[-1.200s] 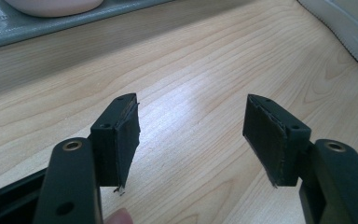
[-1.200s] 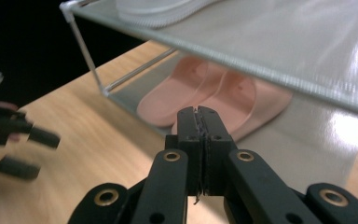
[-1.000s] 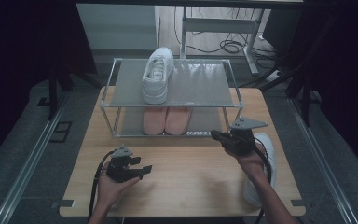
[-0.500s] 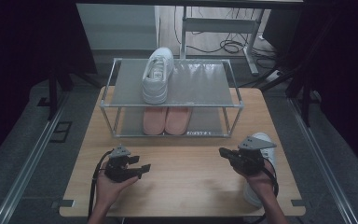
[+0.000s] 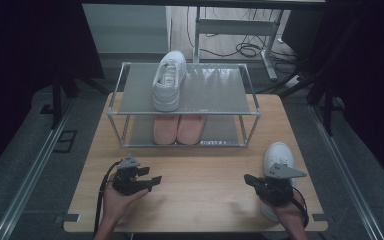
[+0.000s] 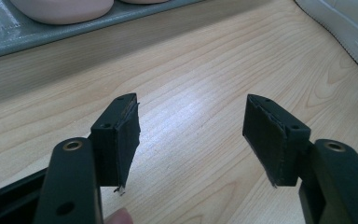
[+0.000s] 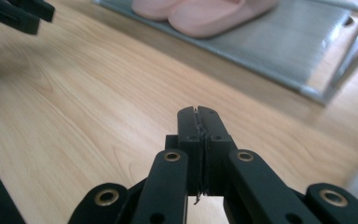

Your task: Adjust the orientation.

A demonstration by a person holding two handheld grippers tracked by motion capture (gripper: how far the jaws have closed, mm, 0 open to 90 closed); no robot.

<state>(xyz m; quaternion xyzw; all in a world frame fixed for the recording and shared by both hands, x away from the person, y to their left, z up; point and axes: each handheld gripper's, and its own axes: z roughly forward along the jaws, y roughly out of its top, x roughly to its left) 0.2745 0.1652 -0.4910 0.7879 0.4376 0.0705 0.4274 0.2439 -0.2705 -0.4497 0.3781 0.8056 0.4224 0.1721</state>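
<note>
- The metal rack (image 5: 250, 107), upper middle of the high view, holds a white sneaker (image 5: 169, 80) on top and pink slippers (image 5: 179, 128) below.
- A second white sneaker (image 5: 278, 156) lies lower right, beside the right gripper (image 5: 250, 180).
- Right gripper clenched, empty; it has dropped toward the frame's lower right since earlier.
- Left gripper (image 5: 155, 180) released, empty, unmoved at lower left.

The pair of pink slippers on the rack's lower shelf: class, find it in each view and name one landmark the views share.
High view: pink slippers at centre, on the lower shelf under the white shoe.
Left gripper view: a pink toe at the top left edge.
Right gripper view: top centre, above the shut jaws.
Shared landmark: the grey lower shelf.
</note>
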